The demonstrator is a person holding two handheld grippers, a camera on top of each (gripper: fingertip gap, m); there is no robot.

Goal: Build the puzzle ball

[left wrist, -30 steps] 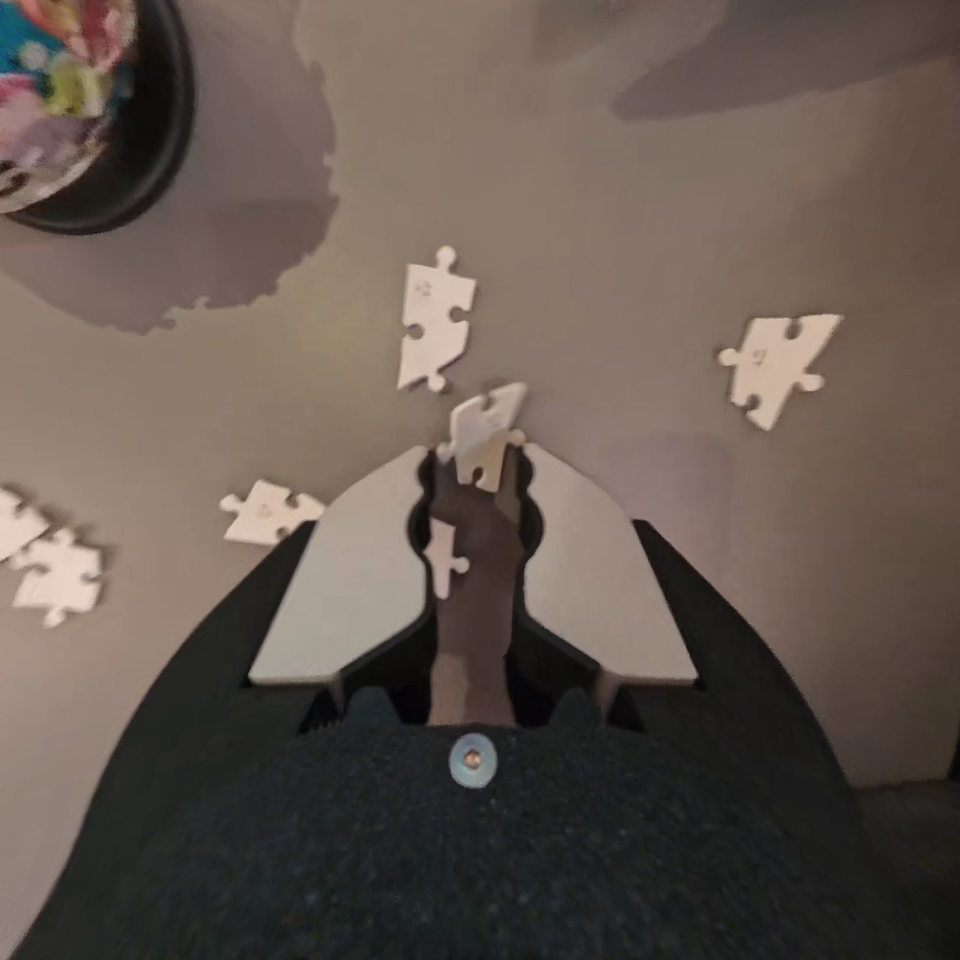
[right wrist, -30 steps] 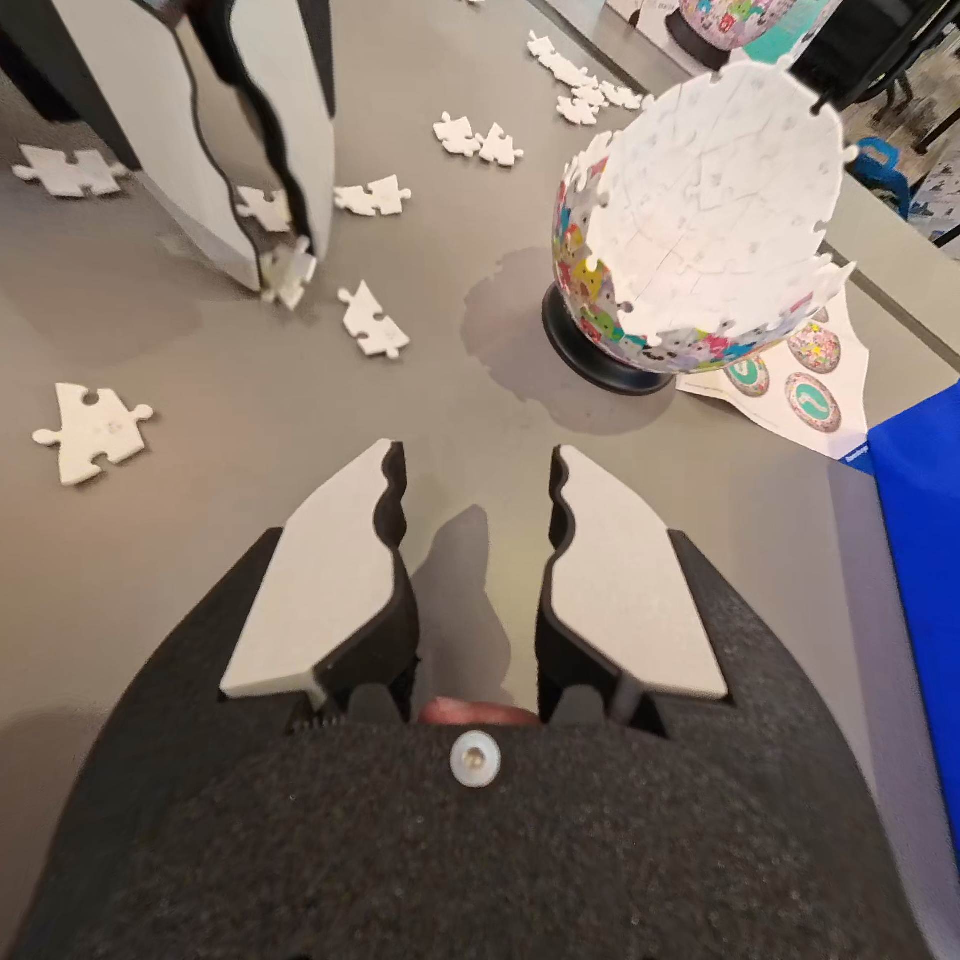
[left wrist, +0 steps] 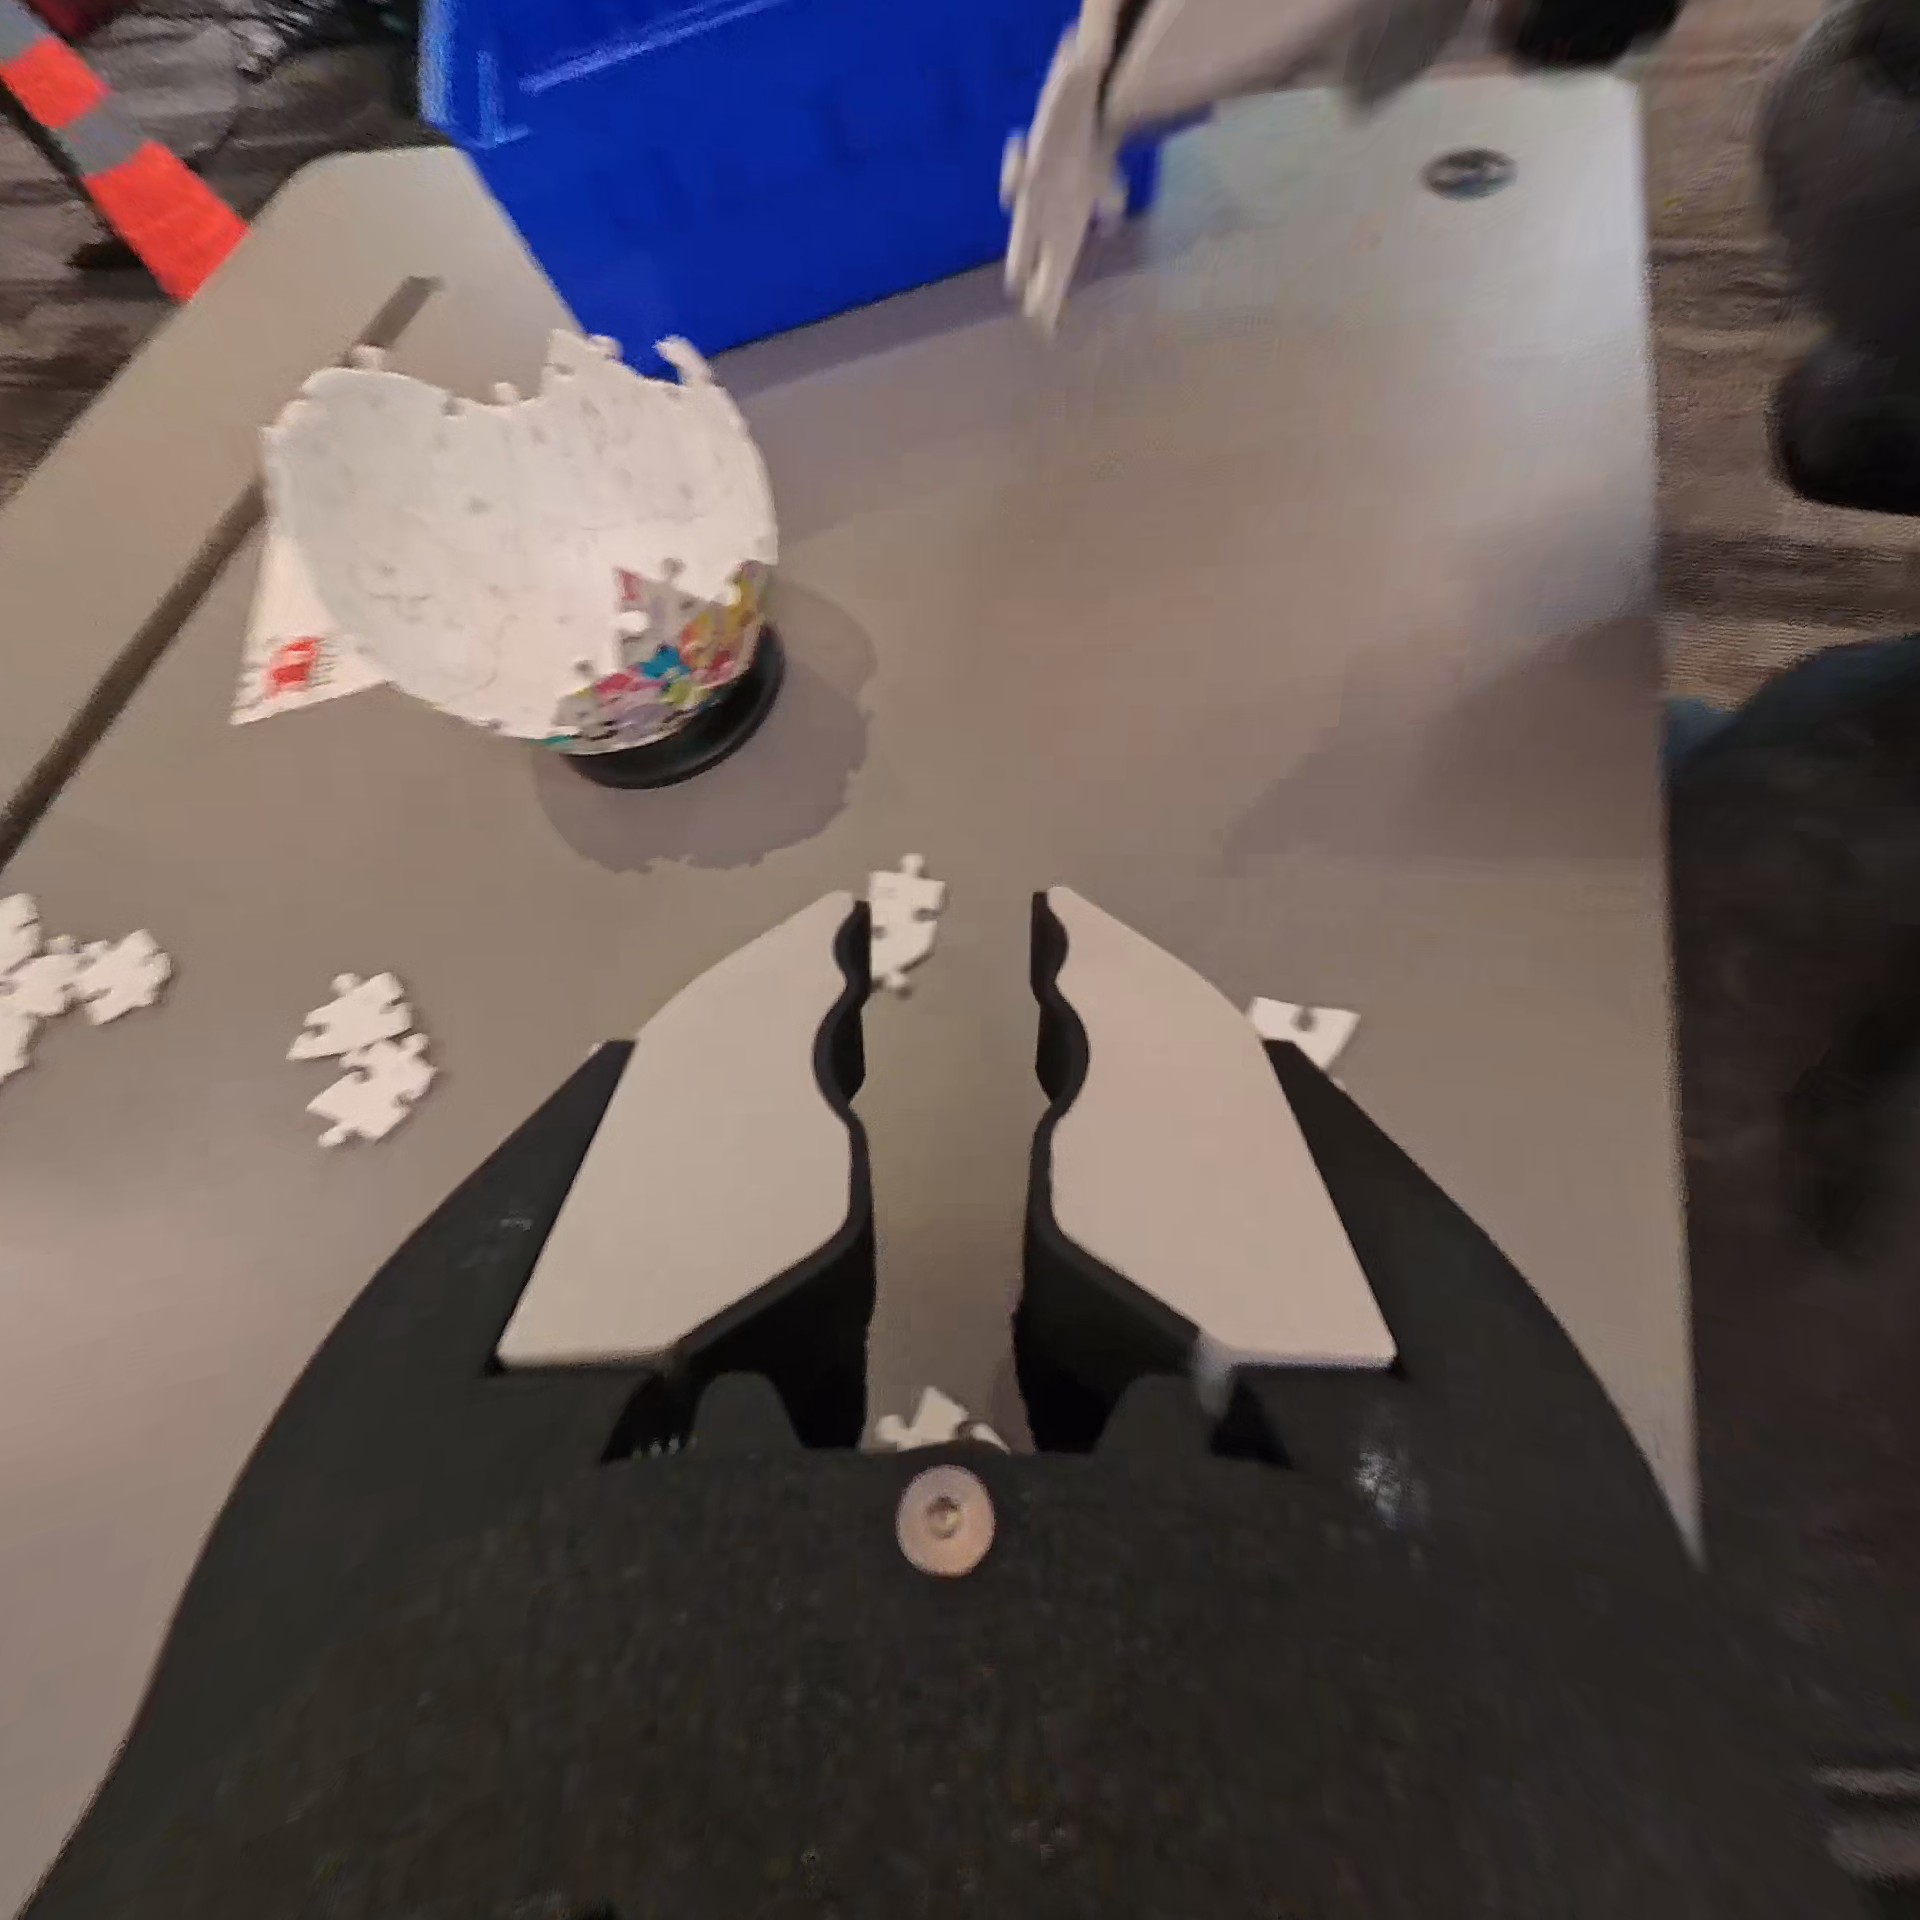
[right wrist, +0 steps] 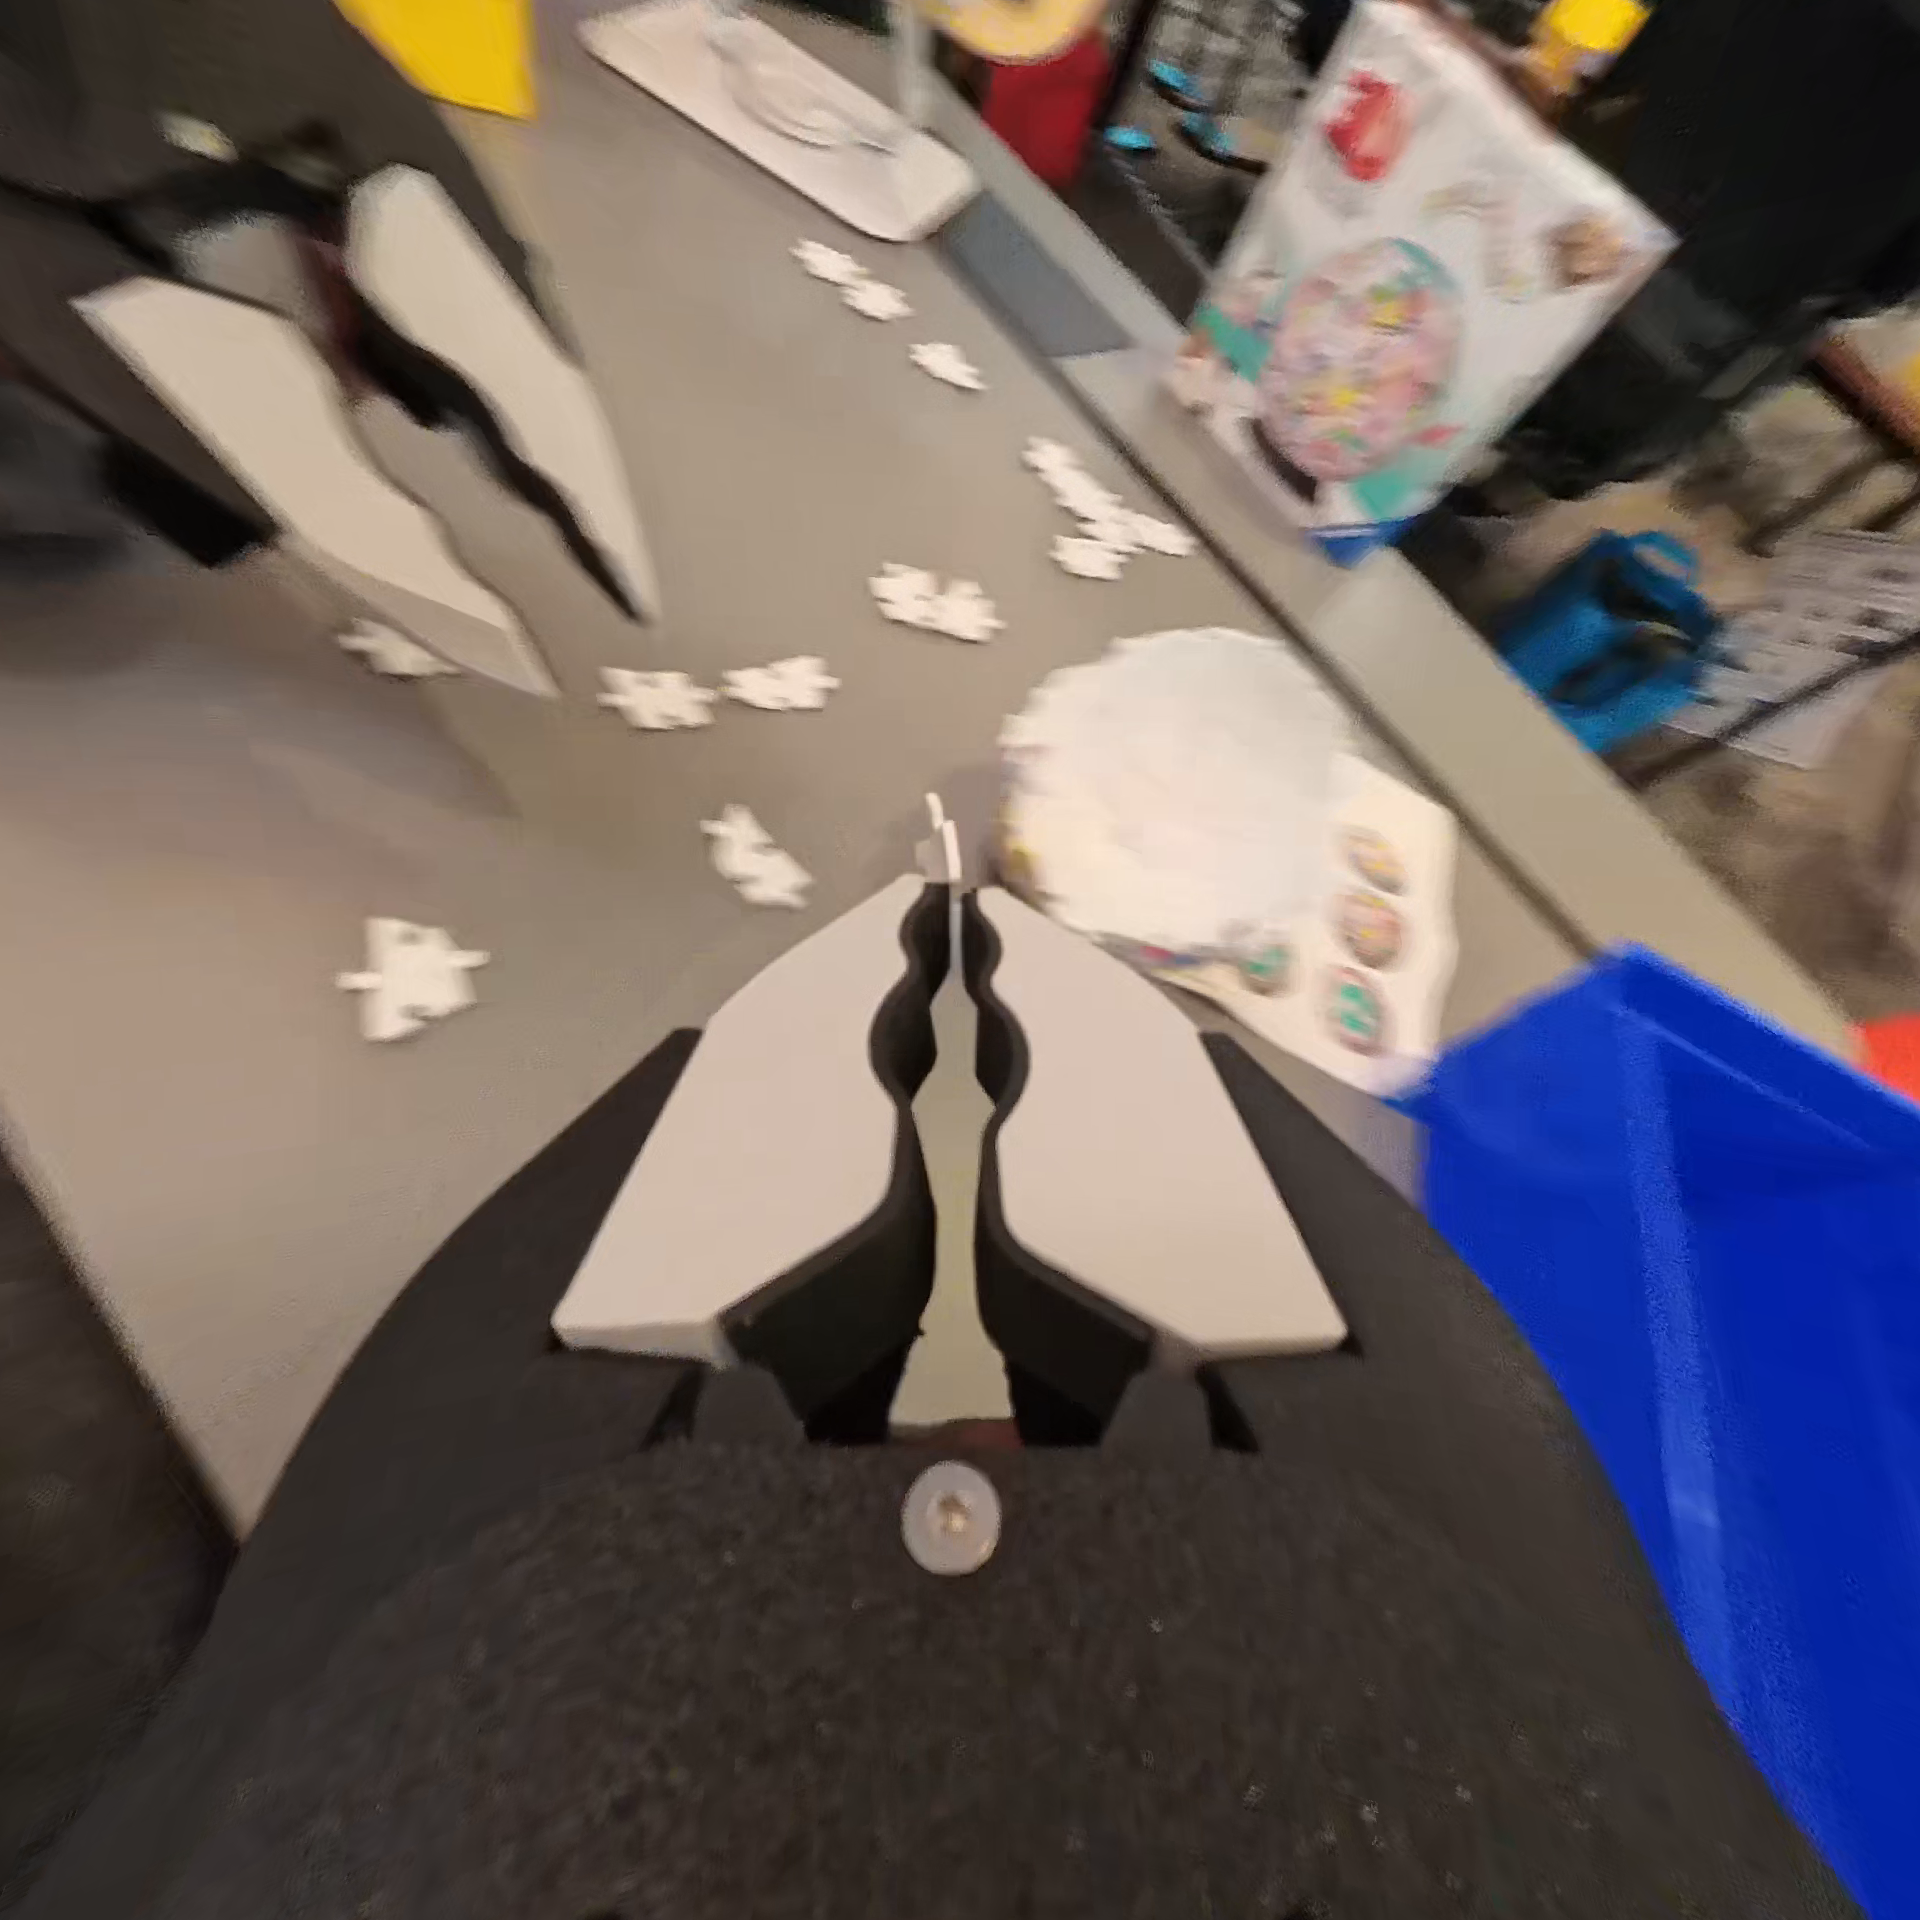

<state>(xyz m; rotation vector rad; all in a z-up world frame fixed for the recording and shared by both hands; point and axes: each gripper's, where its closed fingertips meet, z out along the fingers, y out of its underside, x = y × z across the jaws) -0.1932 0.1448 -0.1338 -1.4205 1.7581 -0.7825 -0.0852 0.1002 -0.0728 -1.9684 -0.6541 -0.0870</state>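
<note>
Right gripper (right wrist: 948,902) pinches puzzle piece (right wrist: 940,844) edge-on, long axis forward.

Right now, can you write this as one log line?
left hand-held gripper: open, empty | right hand-held gripper: shut on puzzle piece | puzzle ball: unfinished, on stand

A grey table (left wrist: 1247,623) carries everything here. On it stands a black ring stand (left wrist: 686,743) bearing the half-built puzzle ball (left wrist: 499,561), white inside (coloured outside), with a printed sheet (left wrist: 286,665) tucked beneath its far side. White loose pieces (left wrist: 358,1055) lie scattered face down over the surface. A blue bin (left wrist: 748,166) sits beyond the ball, and what looks like a white tray (right wrist: 790,125) rests at the blurred far end.
</note>
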